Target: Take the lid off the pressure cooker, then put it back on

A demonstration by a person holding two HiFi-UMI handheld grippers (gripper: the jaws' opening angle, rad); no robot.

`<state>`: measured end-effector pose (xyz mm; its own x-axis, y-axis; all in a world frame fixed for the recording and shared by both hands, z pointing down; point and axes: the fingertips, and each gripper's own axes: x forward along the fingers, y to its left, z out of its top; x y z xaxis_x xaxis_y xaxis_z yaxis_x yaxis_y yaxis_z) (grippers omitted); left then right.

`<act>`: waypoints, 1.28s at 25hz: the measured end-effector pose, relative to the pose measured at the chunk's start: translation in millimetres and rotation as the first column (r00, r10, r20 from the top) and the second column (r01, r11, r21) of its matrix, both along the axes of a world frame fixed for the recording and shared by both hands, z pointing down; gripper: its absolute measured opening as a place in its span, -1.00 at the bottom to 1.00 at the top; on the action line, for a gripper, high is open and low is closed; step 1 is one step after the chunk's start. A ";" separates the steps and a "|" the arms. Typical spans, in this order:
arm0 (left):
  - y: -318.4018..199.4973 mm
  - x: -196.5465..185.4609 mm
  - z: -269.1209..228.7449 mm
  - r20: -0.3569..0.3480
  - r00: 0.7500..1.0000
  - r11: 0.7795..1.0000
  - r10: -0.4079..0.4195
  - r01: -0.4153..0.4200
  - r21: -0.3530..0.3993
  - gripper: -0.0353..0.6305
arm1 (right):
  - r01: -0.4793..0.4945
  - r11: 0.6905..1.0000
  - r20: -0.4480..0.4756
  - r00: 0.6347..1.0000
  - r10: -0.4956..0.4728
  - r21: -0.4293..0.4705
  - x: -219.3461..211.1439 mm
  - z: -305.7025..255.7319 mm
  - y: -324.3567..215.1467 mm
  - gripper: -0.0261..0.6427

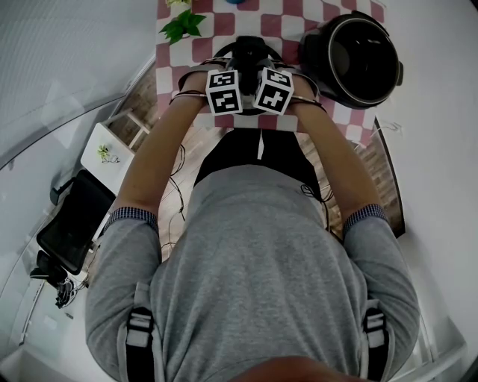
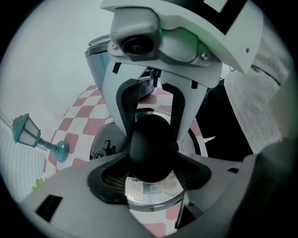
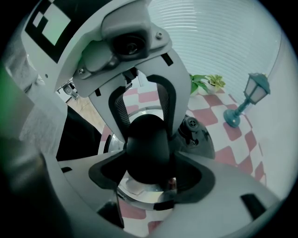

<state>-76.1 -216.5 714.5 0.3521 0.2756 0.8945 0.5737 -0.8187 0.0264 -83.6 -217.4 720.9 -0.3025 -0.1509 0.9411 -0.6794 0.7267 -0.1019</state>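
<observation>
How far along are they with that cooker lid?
Done: the round black pressure cooker stands uncovered. In hand: the left gripper and right gripper both straddle the black knob of the shiny metal-rimmed lid, beside the cooker over the pink checked tablecloth. Still to do: setting the lid back on.

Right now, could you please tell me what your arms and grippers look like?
The left gripper and right gripper are light grey with black pads; each bears a white cube with black square markers. Thin cables loop round the wrists. Grey sleeves end in checked cuffs.
</observation>
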 end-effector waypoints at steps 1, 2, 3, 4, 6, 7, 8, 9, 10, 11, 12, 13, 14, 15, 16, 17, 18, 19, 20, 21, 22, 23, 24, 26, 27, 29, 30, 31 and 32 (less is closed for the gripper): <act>0.6 -0.6 -1.0 0.000 1.000 1.000 -0.001 0.001 0.000 0.08 | -0.008 1.000 0.003 1.000 0.008 0.003 0.8 -1.7 -0.5 0.06; 1.3 -1.5 -2.5 -0.001 1.000 1.000 -0.002 0.002 -0.003 0.10 | -0.017 1.000 0.008 1.000 0.017 0.007 2.1 -4.2 -0.7 0.08; 1.5 -2.3 -4.4 -0.003 1.000 1.000 -0.005 0.005 -0.007 0.10 | -0.026 1.000 0.013 1.000 0.026 0.011 4.1 -7.1 -0.7 0.09; 1.2 -3.0 -6.7 -0.007 1.000 1.000 -0.011 0.010 -0.012 0.10 | -0.034 0.999 0.016 0.999 0.034 0.016 6.7 -10.0 -0.5 0.09; -0.5 -4.7 -11.9 -0.018 0.999 0.999 -0.027 0.026 -0.019 0.10 | -0.055 0.998 0.021 0.998 0.054 0.035 12.3 -15.6 -0.2 0.10; -1.5 -5.7 -14.9 -0.026 0.999 0.999 -0.036 0.036 -0.021 0.10 | -0.069 0.996 0.025 0.997 0.067 0.050 14.6 -19.3 -0.4 0.10; -2.4 -6.4 -18.2 -0.037 0.998 0.999 -0.048 0.047 -0.022 0.10 | -0.085 0.994 0.030 0.996 0.083 0.068 16.7 -24.2 -0.7 0.10; -3.1 -6.8 -22.1 -0.052 0.997 0.998 -0.062 0.060 -0.026 0.10 | -0.102 0.991 0.035 0.994 0.099 0.086 18.3 -29.6 -0.7 0.10; -3.6 -6.8 -26.7 -0.069 0.995 0.997 -0.079 0.076 -0.033 0.10 | -0.118 0.988 0.042 0.993 0.114 0.102 19.6 -35.1 0.0 0.10; -3.9 -6.7 -32.1 -0.088 0.991 0.994 -0.099 0.096 -0.045 0.10 | -0.134 0.984 0.052 0.990 0.128 0.117 20.3 -40.9 1.1 0.10; -4.0 -6.3 -38.2 -0.109 0.986 0.991 -0.124 0.117 -0.062 0.10 | -0.149 0.980 0.064 0.988 0.142 0.131 20.5 -46.9 2.3 0.10; -4.2 -5.6 -44.9 -0.131 0.980 0.987 -0.150 0.140 -0.081 0.10 | -0.166 0.975 0.079 0.985 0.156 0.146 20.4 -53.4 3.5 0.10; -4.9 -4.7 -51.9 -0.156 0.972 0.982 -0.177 0.163 -0.099 0.10 | -0.183 0.969 0.095 0.981 0.169 0.163 20.1 -60.4 4.6 0.10; -6.6 -3.7 -59.2 -0.184 0.961 0.976 -0.204 0.186 -0.112 0.10 | -0.201 0.963 0.111 0.977 0.183 0.182 19.9 -68.1 5.8 0.10; -9.3 -3.0 -66.9 -0.214 0.949 0.970 -0.232 0.210 -0.121 0.10 | -0.219 0.955 0.125 0.972 0.196 0.203 19.9 -76.3 6.8 0.10; -12.5 -2.9 -75.1 -0.244 0.934 0.963 -0.262 0.237 -0.129 0.10 | -0.236 0.946 0.140 0.968 0.209 0.224 19.9 -84.8 8.0 0.10; -15.6 -3.0 -83.9 -0.274 0.916 0.954 -0.294 0.263 -0.143 0.10 | -0.254 0.936 0.156 0.963 0.221 0.243 19.9 -93.6 9.3 0.10; -18.2 -2.9 -93.4 -0.304 0.895 0.944 -0.326 0.288 -0.163 0.10 | -0.273 0.926 0.175 0.957 0.233 0.261 20.3 -102.4 10.9 0.10; -19.9 -2.4 -103.8 -0.333 0.873 0.932 -0.356 0.308 -0.190 0.10 | -0.294 0.915 0.196 0.949 0.246 0.276 21.2 -111.4 12.7 0.10; -20.7 -1.3 -115.2 -0.362 0.849 0.920 -0.385 0.323 -0.220 0.10 | -0.317 0.902 0.219 0.940 0.260 0.292 22.6 -120.9 14.3 0.10; -21.0 0.0 -127.6 -0.391 0.824 0.909 -0.410 0.333 -0.251 0.10 | -0.342 0.887 0.244 0.930 0.273 0.310 24.3 -131.1 15.5 0.10; -21.1 1.3 -140.6 -0.419 0.798 0.898 -0.433 0.340 -0.280 0.10 | -0.367 0.870 0.268 0.920 0.286 0.330 26.1 -142.0 16.2 0.10; -20.9 2.6 -153.6 -0.447 0.772 0.888 -0.452 0.342 -0.306 0.10 | -0.390 0.851 0.290 0.910 0.297 0.351 28.3 -152.9 16.7 0.11; -20.2 4.8 -178.2 -0.501 0.722 0.875 -0.477 0.340 -0.344 0.10 | -0.427 0.813 0.319 0.894 0.315 0.395 33.9 -173.3 18.1 0.12; -19.8 5.6 -189.4 -0.524 0.700 0.871 -0.486 0.336 -0.359 0.10 | -0.440 0.796 0.328 0.889 0.320 0.416 36.8 -182.9 18.8 0.13; -18.1 6.9 -208.8 -0.553 0.666 0.863 -0.500 0.328 -0.385 0.10 | -0.463 0.759 0.345 0.879 0.328 0.459 43.1 -202.3 20.1 0.13; -16.6 7.8 -217.4 -0.564 0.654 0.860 -0.504 0.322 -0.396 0.10 | -0.476 0.738 0.357 0.873 0.332 0.478 46.2 -212.3 20.6 0.13; -14.7 8.7 -225.7 -0.576 0.643 0.860 -0.505 0.314 -0.403 0.10 | -0.490 0.716 0.371 0.866 0.336 0.496 49.3 -222.4 21.0 0.13; -12.6 9.8 -233.7 -0.589 0.633 0.861 -0.502 0.305 -0.407 0.10 | -0.506 0.694 0.387 0.857 0.339 0.513 52.3 -232.4 21.5 0.13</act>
<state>-66.4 -229.1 480.8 0.9434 0.1299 0.3051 0.1321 -0.9911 0.0135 -31.3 -195.9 488.5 -0.2724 -0.8051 0.5269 -0.9404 0.3387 0.0314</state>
